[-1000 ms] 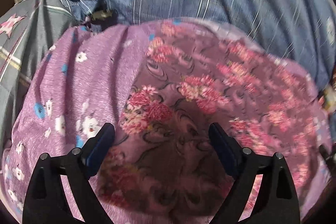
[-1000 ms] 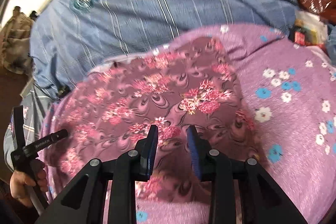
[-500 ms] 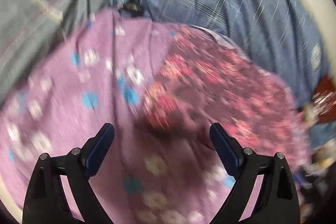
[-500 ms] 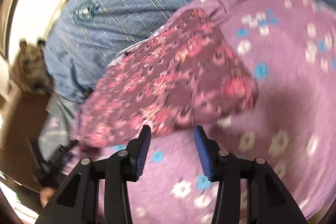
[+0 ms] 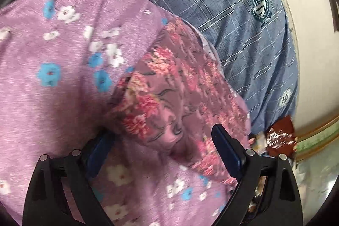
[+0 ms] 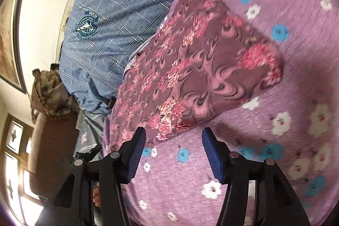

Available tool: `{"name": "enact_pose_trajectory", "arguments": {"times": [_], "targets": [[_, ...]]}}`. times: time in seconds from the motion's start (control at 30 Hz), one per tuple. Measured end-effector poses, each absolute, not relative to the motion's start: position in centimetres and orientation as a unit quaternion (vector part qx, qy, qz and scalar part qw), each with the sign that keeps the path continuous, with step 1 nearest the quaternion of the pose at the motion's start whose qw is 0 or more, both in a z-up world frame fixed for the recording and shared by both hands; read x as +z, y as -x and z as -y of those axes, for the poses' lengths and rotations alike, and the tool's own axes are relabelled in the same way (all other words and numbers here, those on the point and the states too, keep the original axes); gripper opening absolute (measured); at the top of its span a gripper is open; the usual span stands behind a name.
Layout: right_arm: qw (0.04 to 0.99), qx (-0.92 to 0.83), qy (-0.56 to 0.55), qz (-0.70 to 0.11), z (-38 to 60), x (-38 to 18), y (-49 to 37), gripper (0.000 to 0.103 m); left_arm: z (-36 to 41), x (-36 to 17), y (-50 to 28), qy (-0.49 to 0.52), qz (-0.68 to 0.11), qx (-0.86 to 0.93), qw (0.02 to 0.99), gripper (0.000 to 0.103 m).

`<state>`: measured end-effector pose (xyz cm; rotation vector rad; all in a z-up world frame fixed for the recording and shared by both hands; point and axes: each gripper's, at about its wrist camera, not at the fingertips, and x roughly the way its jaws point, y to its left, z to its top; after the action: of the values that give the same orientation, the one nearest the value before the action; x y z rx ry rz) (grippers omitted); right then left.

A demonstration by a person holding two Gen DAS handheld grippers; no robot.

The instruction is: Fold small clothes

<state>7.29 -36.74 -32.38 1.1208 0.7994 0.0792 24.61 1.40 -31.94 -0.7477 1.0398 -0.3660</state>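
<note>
A folded mauve garment with pink flowers (image 5: 180,94) (image 6: 201,69) lies on a purple sheet with blue and white flowers (image 5: 53,98) (image 6: 264,162). My left gripper (image 5: 163,151) is open wide at the garment's near edge, which reaches in between the pads without touching them. Its left pad (image 5: 99,154) is partly hidden behind a bulge of the sheet. My right gripper (image 6: 174,151) hovers over the bare sheet just short of the garment's near corner. Its jaws are opening and hold nothing.
A blue checked cover with round crests (image 5: 222,3) (image 6: 118,14) lies beyond the garment against a white wall (image 5: 317,56). A brown seat (image 6: 48,141) with a crumpled patterned cloth (image 6: 48,94) stands off the bed's edge. Small reddish clutter (image 5: 279,132) sits by the sheet's corner.
My right gripper's jaws have widened and drawn back off the garment onto the bare sheet. My left gripper, wide open throughout, shifted toward the garment's edge. Both views have rolled.
</note>
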Motion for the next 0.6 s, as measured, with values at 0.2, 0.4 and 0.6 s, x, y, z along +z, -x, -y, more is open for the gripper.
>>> {"name": "enact_pose_trajectory", "arguments": {"times": [0.2, 0.4, 0.6], "targets": [[0.724, 0.03, -0.585, -0.364, 37.6, -34.9, -8.9, 0.063, -0.4, -30.9, -25.0, 0.377, -0.446, -0.198, 0.787, 0.073], [0.71, 0.012, -0.618, -0.337, 39.2, -35.6, -10.3, 0.061, 1.6, -30.2, -26.1, 0.344, -0.429, -0.197, 0.812, 0.074], [0.734, -0.01, -0.594, -0.33, 39.7, -35.2, -12.2, 0.058, 2.0, -32.0, -27.0, 0.356, -0.447, -0.17, 0.803, 0.063]]}}
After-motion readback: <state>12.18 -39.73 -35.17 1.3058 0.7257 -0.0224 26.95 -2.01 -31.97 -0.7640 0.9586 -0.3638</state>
